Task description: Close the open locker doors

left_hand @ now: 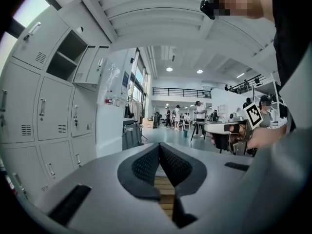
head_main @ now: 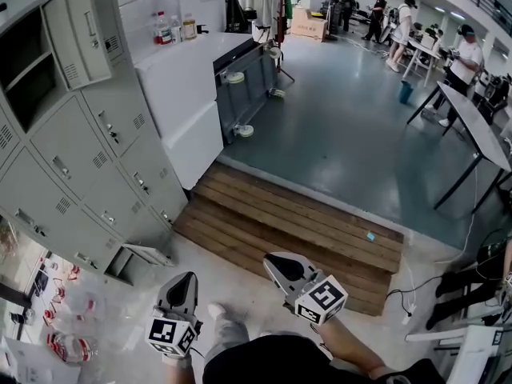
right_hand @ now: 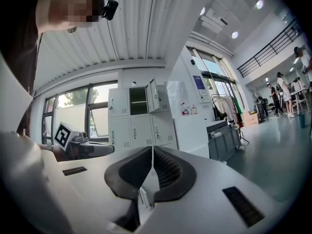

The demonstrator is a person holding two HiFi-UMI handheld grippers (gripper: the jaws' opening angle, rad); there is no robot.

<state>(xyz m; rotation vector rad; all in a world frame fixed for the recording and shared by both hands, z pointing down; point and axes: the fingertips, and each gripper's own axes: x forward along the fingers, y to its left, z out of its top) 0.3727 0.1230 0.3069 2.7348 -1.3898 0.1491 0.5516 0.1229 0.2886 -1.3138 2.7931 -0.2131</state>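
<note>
Presently, the left claw (left_hand: 159,146) is seen fully closed, its two dark pads pressed tip to tip with nothing caught between them. The right claw (right_hand: 152,150) is likewise closed and empty. No object is touched by either.

Both claws are held low before the person's body, side by side and a little apart, roughly level. Their marker cubes, left (head_main: 172,336) and right (head_main: 322,298), are turned up toward the head camera. The right forearm (head_main: 352,349) is extended forward from the lower edge of the head view.

The left claw is pointed toward the wooden step (head_main: 296,222), while the right claw is angled more toward the lockers (head_main: 80,158). The lockers stand at the left, well apart from both claws.

Two doors are noted open: an upper door (head_main: 88,22), swung out beside a dark compartment (head_main: 24,62) with a shelf, and a bottom-row door (head_main: 148,253), swung out just above the floor. The other doors in view are shut.

A white cabinet (head_main: 188,102) is set just beyond the lockers. People (head_main: 464,54) are seen near a desk (head_main: 472,122) far across the hall.
</note>
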